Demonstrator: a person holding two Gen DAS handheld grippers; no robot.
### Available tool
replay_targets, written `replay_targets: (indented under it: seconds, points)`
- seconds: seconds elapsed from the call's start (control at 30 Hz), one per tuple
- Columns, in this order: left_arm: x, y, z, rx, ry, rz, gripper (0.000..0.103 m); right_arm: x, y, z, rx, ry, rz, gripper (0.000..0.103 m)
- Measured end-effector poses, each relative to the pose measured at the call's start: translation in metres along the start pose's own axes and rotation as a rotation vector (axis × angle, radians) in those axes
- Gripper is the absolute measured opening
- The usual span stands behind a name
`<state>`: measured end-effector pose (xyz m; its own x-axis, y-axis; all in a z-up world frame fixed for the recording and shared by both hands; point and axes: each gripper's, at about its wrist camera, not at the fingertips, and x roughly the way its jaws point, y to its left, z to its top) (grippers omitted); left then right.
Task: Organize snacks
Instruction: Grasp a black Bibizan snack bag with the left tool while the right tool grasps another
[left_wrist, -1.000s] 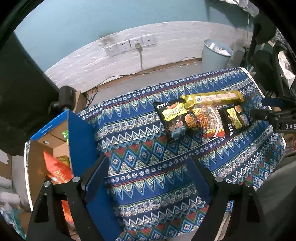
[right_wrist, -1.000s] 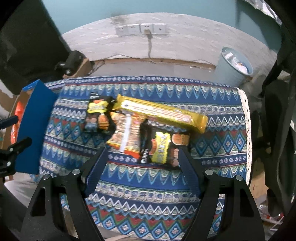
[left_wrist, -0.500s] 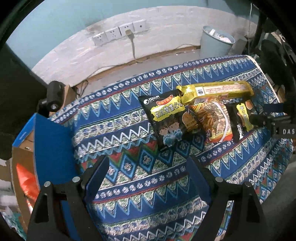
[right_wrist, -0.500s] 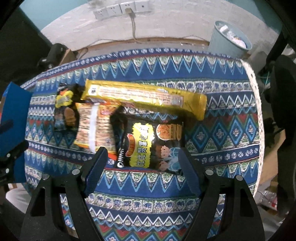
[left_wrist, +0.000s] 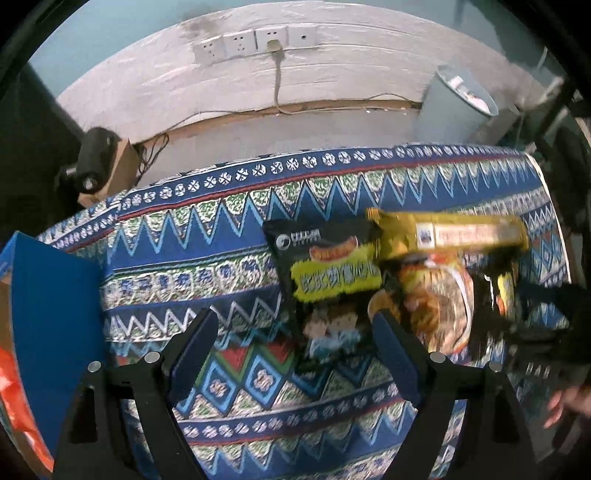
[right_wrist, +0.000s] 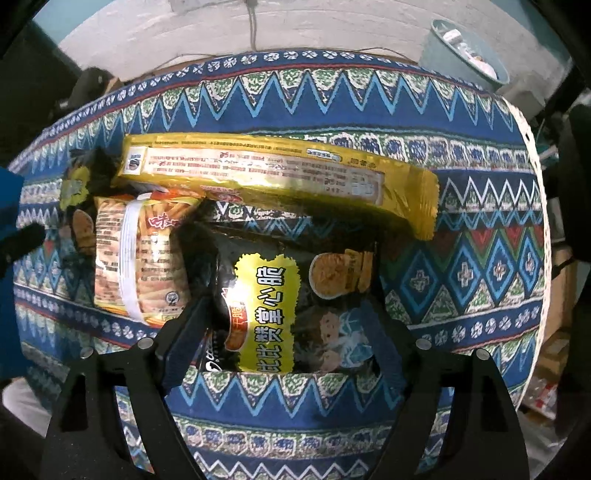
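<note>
Four snack packs lie clustered on the patterned cloth. My left gripper (left_wrist: 295, 354) hangs open over the cloth, with the lower edge of a black bag with a yellow label (left_wrist: 325, 280) just beyond its fingertips. A long yellow pack (right_wrist: 277, 173) lies across the tops of an orange fries bag (right_wrist: 140, 258) and a second black bag with a yellow label (right_wrist: 266, 314). My right gripper (right_wrist: 288, 343) points down over that second black bag. Its jaws are opening and straddle the bag without pressing it. The first black bag (right_wrist: 77, 206) lies at the far left of the cluster.
A blue-walled cardboard box (left_wrist: 48, 314) holding orange packets stands at the table's left end. A grey waste bin (left_wrist: 454, 107) stands on the floor behind the table, below a wall with sockets. The table's right edge (right_wrist: 532, 184) is near the packs.
Both grippers have sunk closer to the cloth. The left one has shifted right, away from the box and toward the first black bag. The right jaws have widened over the second black bag.
</note>
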<state>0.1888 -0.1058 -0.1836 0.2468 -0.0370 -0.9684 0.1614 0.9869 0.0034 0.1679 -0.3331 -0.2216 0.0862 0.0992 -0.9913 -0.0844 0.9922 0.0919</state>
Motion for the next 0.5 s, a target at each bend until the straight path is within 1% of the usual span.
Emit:
replay_targets:
  seconds: [0.17,0.33,0.4,0.43,0.5]
  points:
    - [0.013,-0.007,0.012,-0.010,0.007,-0.007,0.087,0.009,0.011,0.006,-0.052,0.011,-0.063,0.086]
    - [0.027,-0.026,0.017,0.032,0.037,0.005,0.087,0.013,0.005,0.009,-0.054,0.028,-0.074,0.090]
    - [0.034,-0.029,0.017,0.056,0.052,0.020,0.087,0.015,0.005,0.006,-0.062,0.033,-0.082,0.091]
    - [0.037,-0.030,0.016,0.063,0.056,0.026,0.087,0.017,0.006,0.011,-0.064,0.033,-0.084,0.091]
    - [0.042,-0.028,0.015,0.065,0.069,0.035,0.087,0.020,0.008,0.010,-0.084,0.031,-0.103,0.093]
